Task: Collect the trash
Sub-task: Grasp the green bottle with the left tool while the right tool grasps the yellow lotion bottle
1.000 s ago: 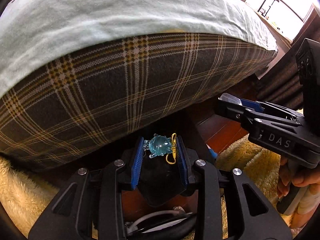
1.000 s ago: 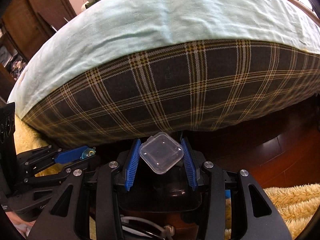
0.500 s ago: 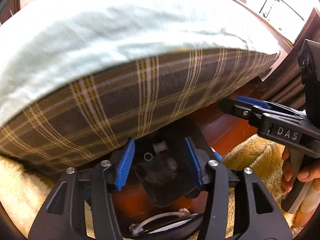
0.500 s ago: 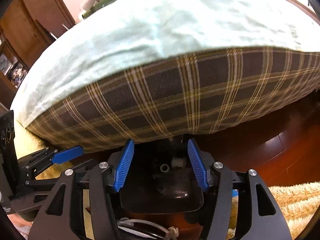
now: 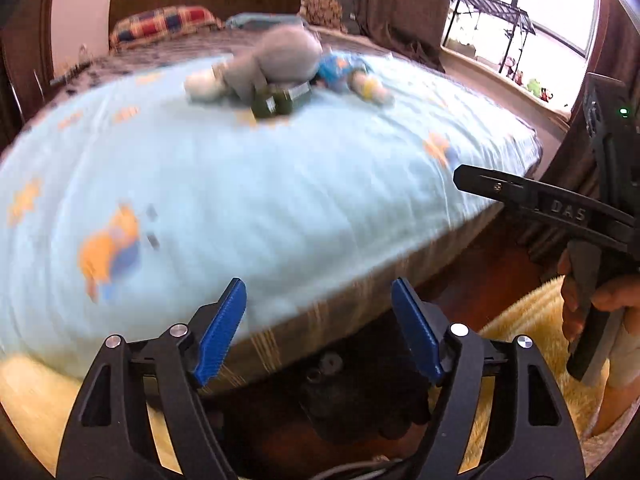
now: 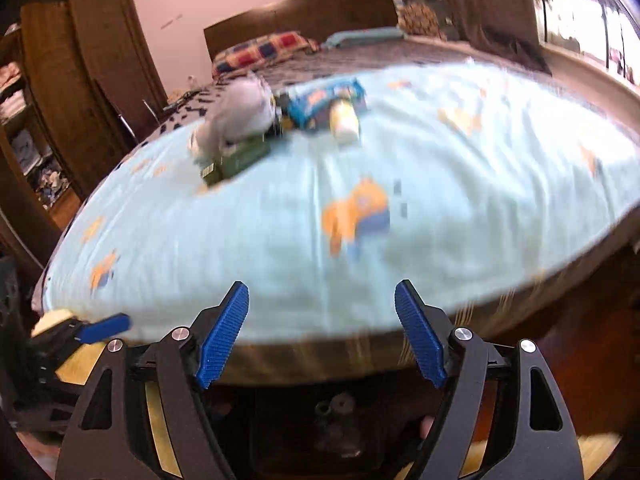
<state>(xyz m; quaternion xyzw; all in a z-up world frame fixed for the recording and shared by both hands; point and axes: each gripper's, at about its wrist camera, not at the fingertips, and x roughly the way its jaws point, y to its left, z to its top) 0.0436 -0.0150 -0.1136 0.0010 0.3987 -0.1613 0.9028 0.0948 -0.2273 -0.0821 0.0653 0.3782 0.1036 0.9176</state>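
Observation:
My left gripper (image 5: 318,286) hangs over a dark bin (image 5: 352,400), its jaws opening with nothing between the blue pads. My right gripper (image 6: 321,286) does the same over that bin (image 6: 336,420), also empty. Each shows in the other's view: the right gripper (image 5: 540,204) at the right edge, the left gripper (image 6: 100,326) at the lower left. On the bed farther off lie a grey soft bundle (image 5: 280,60), a green box (image 5: 276,102), a blue packet (image 5: 340,70) and a pale bottle (image 5: 372,90). The same pile shows blurred in the right wrist view, around the green box (image 6: 236,158).
The bed carries a pale blue printed sheet (image 5: 240,200) over a plaid side. A yellow fluffy rug (image 5: 520,328) lies on the wooden floor beside the bin. A person's hand (image 5: 612,292) grips the right tool. A wooden wardrobe (image 6: 80,80) stands at the left.
A second ago the left jaws held a blue turtle charm and the right a clear plastic case; both were let go. Both grippers have risen, and the bed's top has come into view.

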